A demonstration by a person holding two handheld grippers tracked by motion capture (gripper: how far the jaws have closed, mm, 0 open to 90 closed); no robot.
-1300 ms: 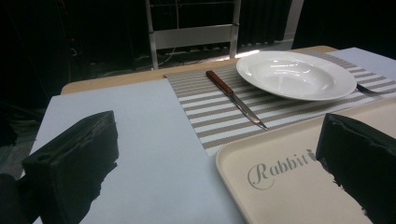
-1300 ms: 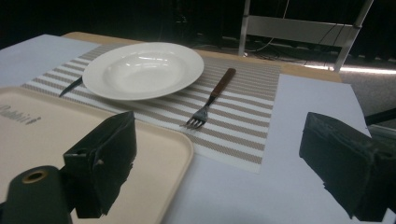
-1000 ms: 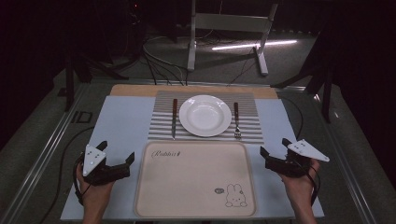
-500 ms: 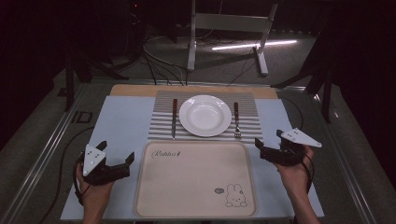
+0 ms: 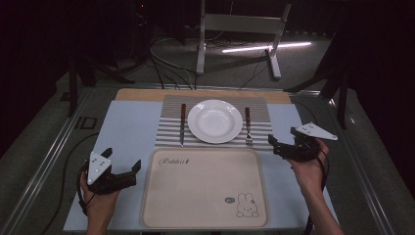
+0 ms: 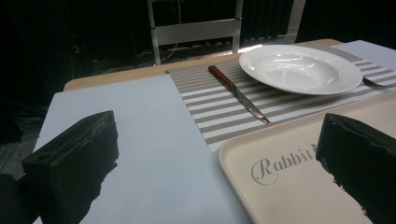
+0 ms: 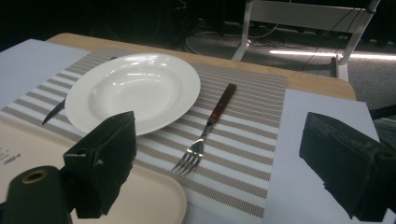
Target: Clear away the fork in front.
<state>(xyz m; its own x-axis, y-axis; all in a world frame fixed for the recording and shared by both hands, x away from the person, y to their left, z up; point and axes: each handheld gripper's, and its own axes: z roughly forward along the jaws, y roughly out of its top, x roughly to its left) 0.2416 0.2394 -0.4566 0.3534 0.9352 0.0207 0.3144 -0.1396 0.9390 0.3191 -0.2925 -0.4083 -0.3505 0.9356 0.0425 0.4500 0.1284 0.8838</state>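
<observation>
Your right claw (image 5: 278,145) gapes empty near the fork (image 7: 206,131); left claw (image 5: 128,172) open beside the tray (image 5: 205,215).

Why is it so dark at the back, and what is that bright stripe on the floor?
High view: light falls on the table, the room behind stays black, and the stripe is a glare line on the floor. Left gripper view: the plate shines with soft white glare. Right gripper view: the fork glints; the near jaws look blurry.
</observation>
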